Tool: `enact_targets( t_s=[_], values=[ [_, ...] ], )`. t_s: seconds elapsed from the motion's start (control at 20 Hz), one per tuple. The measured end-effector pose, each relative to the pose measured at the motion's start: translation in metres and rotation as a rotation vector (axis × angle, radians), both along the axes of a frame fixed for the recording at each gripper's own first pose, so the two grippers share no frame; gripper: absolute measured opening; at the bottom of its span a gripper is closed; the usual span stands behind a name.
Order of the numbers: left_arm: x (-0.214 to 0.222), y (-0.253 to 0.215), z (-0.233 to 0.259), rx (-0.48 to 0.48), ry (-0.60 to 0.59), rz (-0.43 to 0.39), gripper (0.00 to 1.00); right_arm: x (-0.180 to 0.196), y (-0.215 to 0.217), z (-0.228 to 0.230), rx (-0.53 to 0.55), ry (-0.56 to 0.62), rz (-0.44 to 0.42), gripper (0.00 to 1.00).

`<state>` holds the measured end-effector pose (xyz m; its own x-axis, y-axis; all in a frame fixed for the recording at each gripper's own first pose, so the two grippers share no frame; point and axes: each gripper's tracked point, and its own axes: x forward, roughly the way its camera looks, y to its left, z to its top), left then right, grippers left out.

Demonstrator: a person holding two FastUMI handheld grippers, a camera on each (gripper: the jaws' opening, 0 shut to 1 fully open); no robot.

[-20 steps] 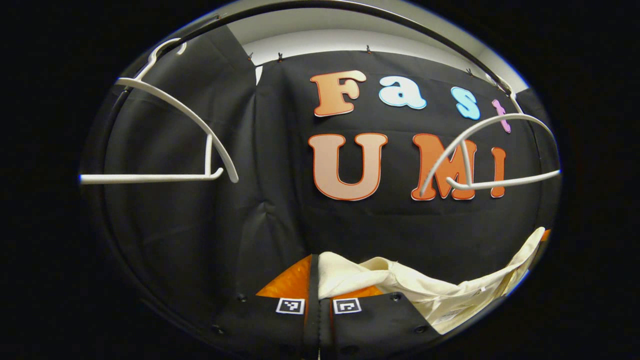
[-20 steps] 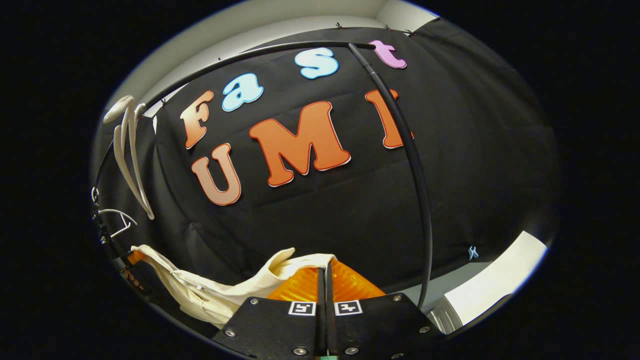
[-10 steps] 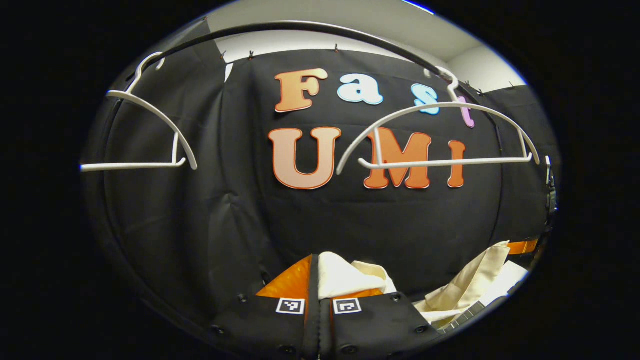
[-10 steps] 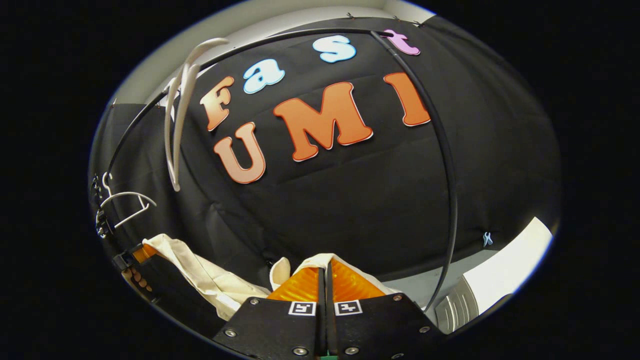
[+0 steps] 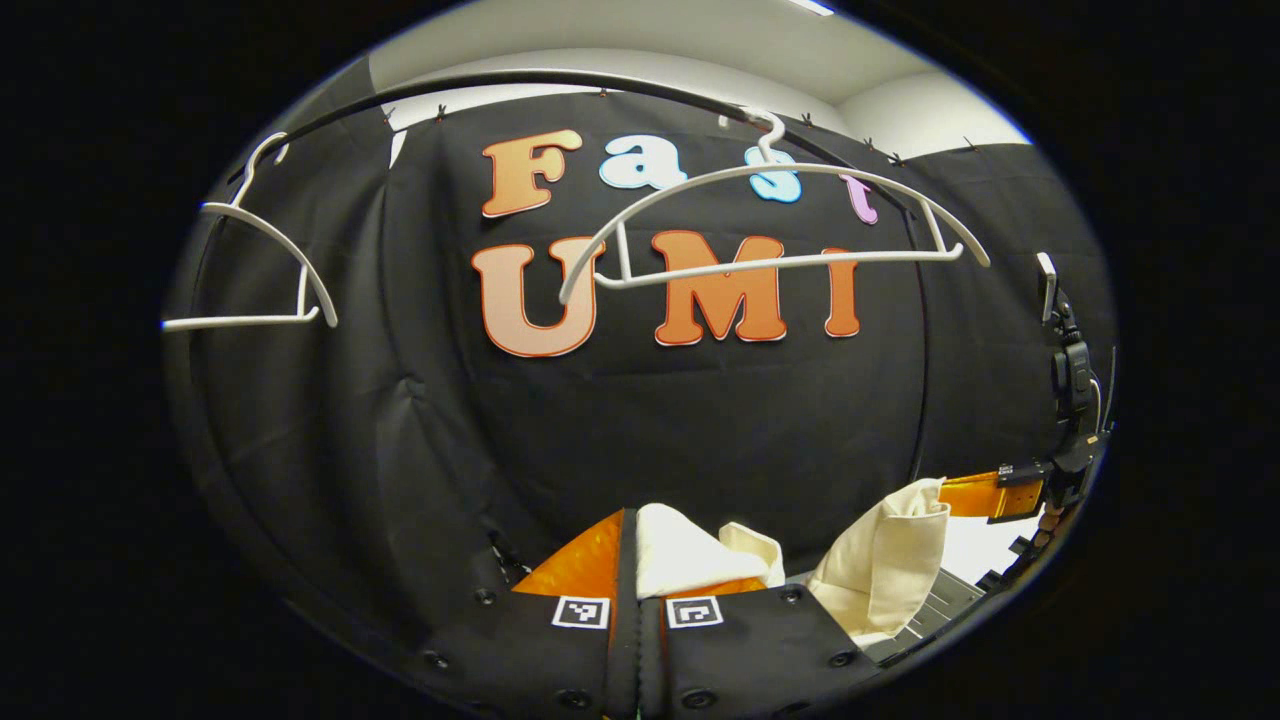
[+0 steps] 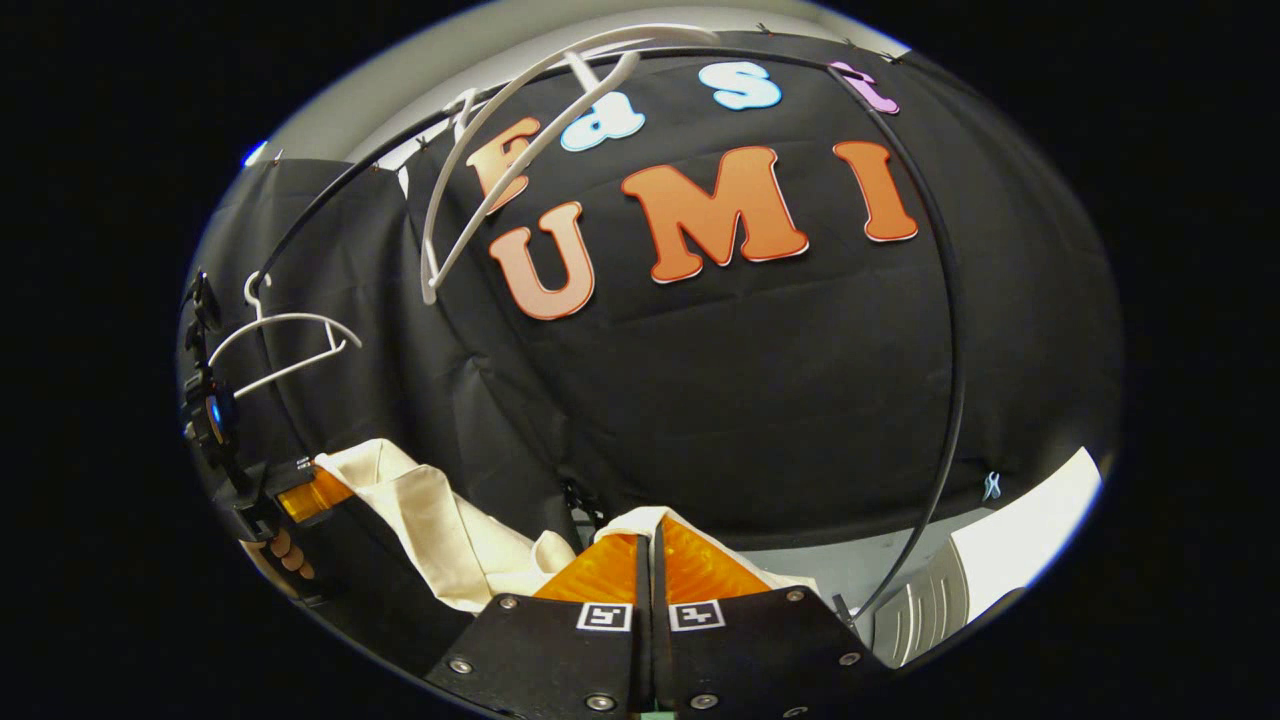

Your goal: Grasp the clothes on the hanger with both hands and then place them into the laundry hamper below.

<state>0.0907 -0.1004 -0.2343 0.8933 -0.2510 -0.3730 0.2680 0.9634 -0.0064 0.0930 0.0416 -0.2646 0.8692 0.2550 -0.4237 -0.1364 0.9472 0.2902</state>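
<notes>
A cream garment (image 5: 880, 572) hangs off the hanger, stretched between my two grippers. In the left gripper view my left gripper (image 5: 630, 548) is shut on one bunched corner of it, and my right gripper (image 5: 1000, 495) holds the other end at the far right. In the right gripper view my right gripper (image 6: 650, 548) is shut on a fold of the garment (image 6: 440, 520), which runs left to my left gripper (image 6: 310, 495) and the hand holding it. A bare white hanger (image 5: 775, 222) (image 6: 500, 150) hangs from the black rail (image 5: 560, 80). A white ribbed hamper edge (image 6: 920, 612) (image 5: 945, 600) shows low down.
A second empty white hanger (image 5: 262, 272) (image 6: 285, 340) hangs further left on the rail. The rail's curved black upright (image 6: 945, 350) drops down on the right of the right gripper view. Pale floor (image 6: 1030, 510) lies below the black cloth wall.
Both grippers have swung round with the garment still held. The cloth between them has gone from a taut strip to a slack folded hang, and the bare hanger now appears further left in both views.
</notes>
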Motion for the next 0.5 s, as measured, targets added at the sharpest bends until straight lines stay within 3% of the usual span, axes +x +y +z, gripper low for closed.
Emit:
enact_targets(
  t_s=[0.5],
  values=[
    [-0.046, 0.008, -0.120, 0.012, 0.160, 0.030, 0.07, -0.039, 0.027, -0.118, 0.008, 0.154, 0.040, 0.00]
  ],
)
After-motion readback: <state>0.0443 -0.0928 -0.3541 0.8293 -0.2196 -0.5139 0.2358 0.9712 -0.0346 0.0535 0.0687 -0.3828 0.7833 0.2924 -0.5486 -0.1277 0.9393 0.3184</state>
